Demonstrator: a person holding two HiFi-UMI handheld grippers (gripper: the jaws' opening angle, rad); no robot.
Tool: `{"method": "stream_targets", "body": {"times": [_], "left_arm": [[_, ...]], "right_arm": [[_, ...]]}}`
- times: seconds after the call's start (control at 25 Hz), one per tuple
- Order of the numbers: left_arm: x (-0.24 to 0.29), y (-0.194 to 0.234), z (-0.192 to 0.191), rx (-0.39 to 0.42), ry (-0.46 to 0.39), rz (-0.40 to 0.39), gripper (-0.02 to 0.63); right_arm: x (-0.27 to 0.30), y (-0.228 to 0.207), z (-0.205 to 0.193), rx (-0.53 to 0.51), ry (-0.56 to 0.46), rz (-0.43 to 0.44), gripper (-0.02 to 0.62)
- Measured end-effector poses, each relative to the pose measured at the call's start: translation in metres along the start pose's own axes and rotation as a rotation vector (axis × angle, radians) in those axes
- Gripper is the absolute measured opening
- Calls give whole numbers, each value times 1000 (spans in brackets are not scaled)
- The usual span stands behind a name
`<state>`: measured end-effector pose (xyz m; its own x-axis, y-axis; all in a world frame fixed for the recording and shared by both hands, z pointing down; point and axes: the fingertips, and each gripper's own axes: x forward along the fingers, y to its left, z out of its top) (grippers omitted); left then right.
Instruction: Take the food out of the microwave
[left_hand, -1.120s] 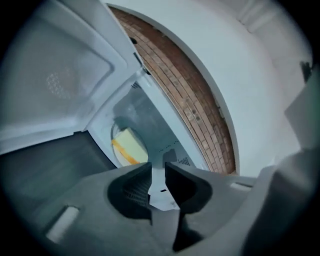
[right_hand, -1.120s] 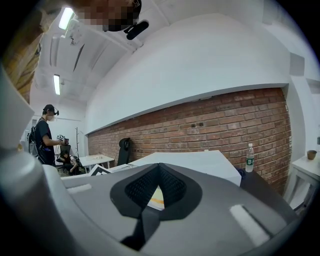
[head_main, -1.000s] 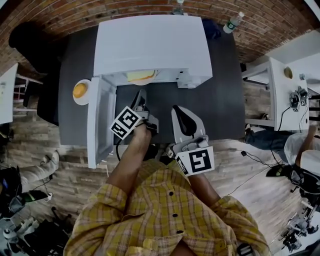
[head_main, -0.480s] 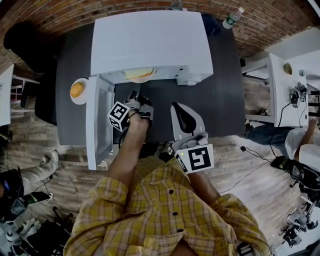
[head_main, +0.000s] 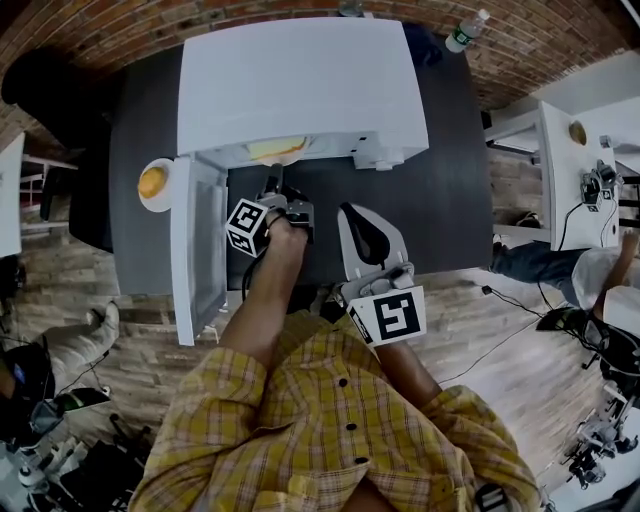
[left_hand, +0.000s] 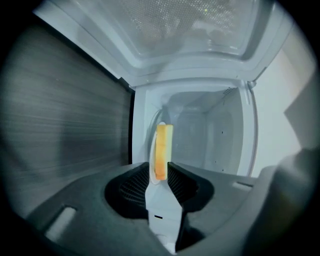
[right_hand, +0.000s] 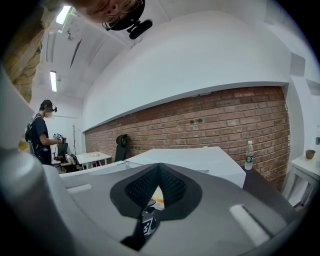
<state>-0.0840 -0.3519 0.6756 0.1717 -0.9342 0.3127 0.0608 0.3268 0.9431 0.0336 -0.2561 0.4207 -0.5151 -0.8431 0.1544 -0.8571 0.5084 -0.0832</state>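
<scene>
The microwave (head_main: 300, 80) stands on the dark table (head_main: 440, 200), its door (head_main: 195, 250) wide open. Inside, near the front, the toast (left_hand: 164, 147) lies on its white plate (left_hand: 152, 150). Our left gripper (left_hand: 160, 171) is turned sideways at the opening, jaws a narrow gap apart, the plate's rim right at their tips. Our right gripper (right_hand: 159, 166) hangs over the table, jaws together, empty.

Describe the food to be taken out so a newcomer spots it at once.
Find the white microwave on the dark table, its door swung open. Just inside lies a flat yellow slice on a white plate; the other food, round and orange, sits outside beside the door.
</scene>
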Motion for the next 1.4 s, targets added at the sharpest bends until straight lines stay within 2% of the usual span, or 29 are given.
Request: {"method": "stream_targets", "body": {"times": [0.28,0.44,0.64,0.92,1.12,1.4], "left_arm": [[16,11,5,-5,-26,14,109],[21,11,9,-41,-59,-3,109],[25,14,10,-64,-76,13,99],[30,12,9,-24,-54,-22,78],[32,13,10,-6,-49,-19,21],[27,9,9,50,-21,-45,11]], "right_arm": [[6,-5,-3,-3,8,1,0],[6,-6,-4,-5,15,-4,0],[5,-10,-6,3,20,-22,0],[3,-18,-7,13,24,-42,0],[1,-19,-7,12,24,-47,0],[-4,-18,-8,26,27,-31,0]]}}
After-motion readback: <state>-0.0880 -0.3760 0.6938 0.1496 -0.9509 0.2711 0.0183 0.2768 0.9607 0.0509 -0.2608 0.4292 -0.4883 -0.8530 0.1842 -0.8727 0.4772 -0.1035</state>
